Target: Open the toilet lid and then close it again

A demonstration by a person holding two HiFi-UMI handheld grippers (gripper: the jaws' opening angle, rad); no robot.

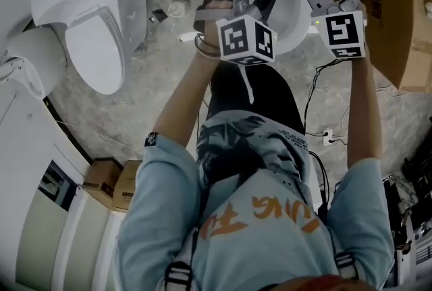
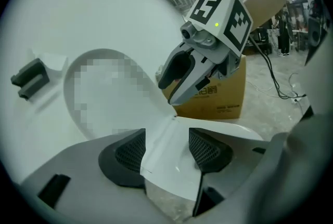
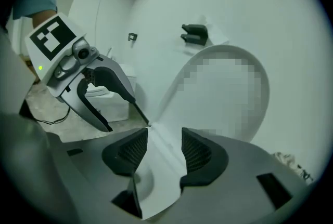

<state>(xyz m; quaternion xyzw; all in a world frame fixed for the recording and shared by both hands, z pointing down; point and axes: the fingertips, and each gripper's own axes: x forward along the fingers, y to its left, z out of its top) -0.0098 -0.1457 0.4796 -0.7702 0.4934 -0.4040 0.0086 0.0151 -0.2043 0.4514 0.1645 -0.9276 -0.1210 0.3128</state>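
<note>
Both tools are wide and neither has a grip. The left gripper (image 2: 167, 147) has its jaws apart, with the front rim of the toilet lid (image 2: 165, 176) standing in the gap. Its pads (image 2: 208, 150) flank that rim and I don't read them as pressing on it. The right gripper (image 3: 164, 147) is the same, jaws apart astride the rim, just beside the left one along the same edge.

The lid is raised off the bowl and tilts away from me. The hinge isn't in any view, so it's probably near upright, but I can't say how far. My call is that the opening half is done and closing is the step in hand.

To do it well:
- Nip the rim lightly with both tools at once, so there's no twist across the hinge.
- Keep the hands level with each other and follow the hinge arc forward and down, not straight down.
- Go slow and don't let the lid drop free.
- Part the jaws only once the lid rests flat.

The glossy rim may slip from the pads. The cardboard box (image 1: 385, 6) sits close on the right, so watch that elbow. The second toilet (image 1: 94, 26) is well apart, ignore it.
</note>
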